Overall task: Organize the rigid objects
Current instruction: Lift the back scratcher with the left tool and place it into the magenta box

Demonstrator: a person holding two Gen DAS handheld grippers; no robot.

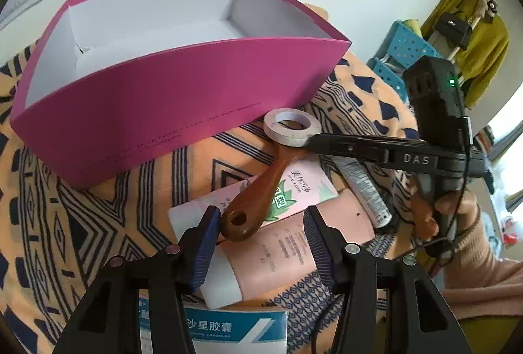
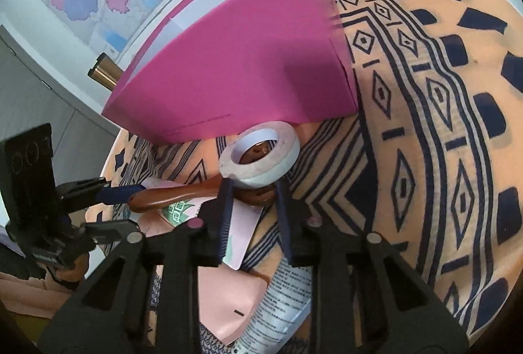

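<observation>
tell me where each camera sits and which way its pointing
Left wrist: sits on the left gripper, looking down over pink tubes to the magenta box; the right gripper and a hand show.
Right wrist: sits on the right gripper, facing the tape roll; the left gripper shows.
Shared: box, tape roll, wooden handle.

So my worktop's got this orange cloth (image 1: 108, 213) with navy tribal patterns over it. Sitting right on it: the open magenta box (image 1: 170, 112) at the back, plus a pink tube (image 1: 287, 256), a white tube (image 1: 362, 187) and a blue-and-white medicine box (image 1: 222, 331) nearer me.
</observation>
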